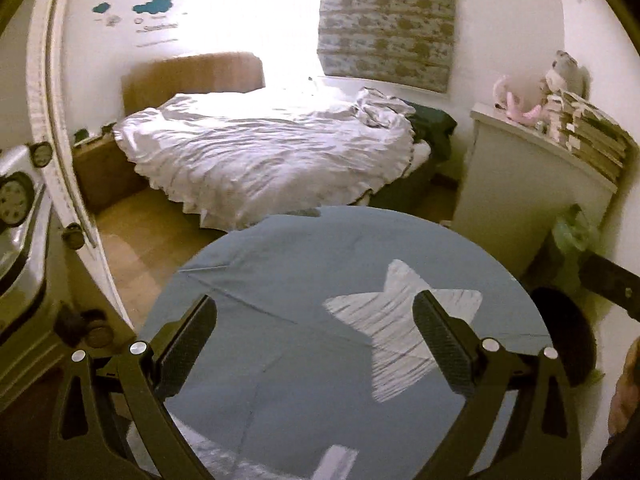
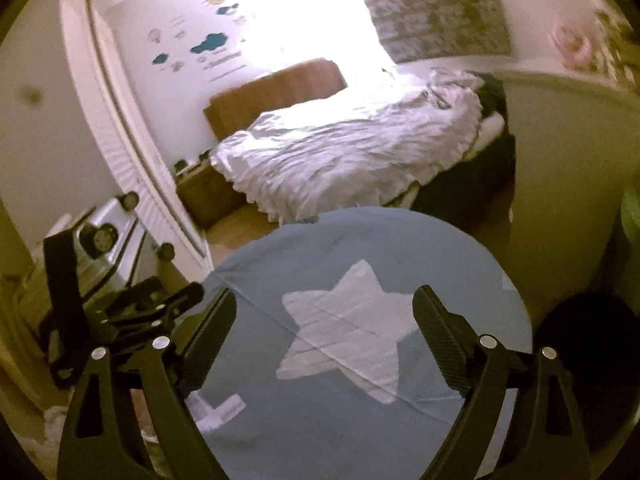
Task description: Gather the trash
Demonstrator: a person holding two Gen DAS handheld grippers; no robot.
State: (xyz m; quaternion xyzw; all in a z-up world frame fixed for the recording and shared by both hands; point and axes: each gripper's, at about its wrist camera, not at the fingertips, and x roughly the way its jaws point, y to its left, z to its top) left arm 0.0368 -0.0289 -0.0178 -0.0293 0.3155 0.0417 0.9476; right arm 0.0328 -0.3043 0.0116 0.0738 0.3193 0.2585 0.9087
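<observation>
My left gripper is open over a round blue rug with a pale star; nothing is between its fingers. My right gripper hangs open over the same rug, also with nothing in it. A dark bin lined with a green bag stands at the right, beside the white dresser. Something white and crumpled lies at the lower left of the right wrist view, too blurred to name. The left gripper's body shows at the left of the right wrist view.
A bed with a rumpled white duvet lies beyond the rug. A white dresser with books and soft toys stands at right. A dark round object sits at the rug's right edge. A white door and a silver toy are left.
</observation>
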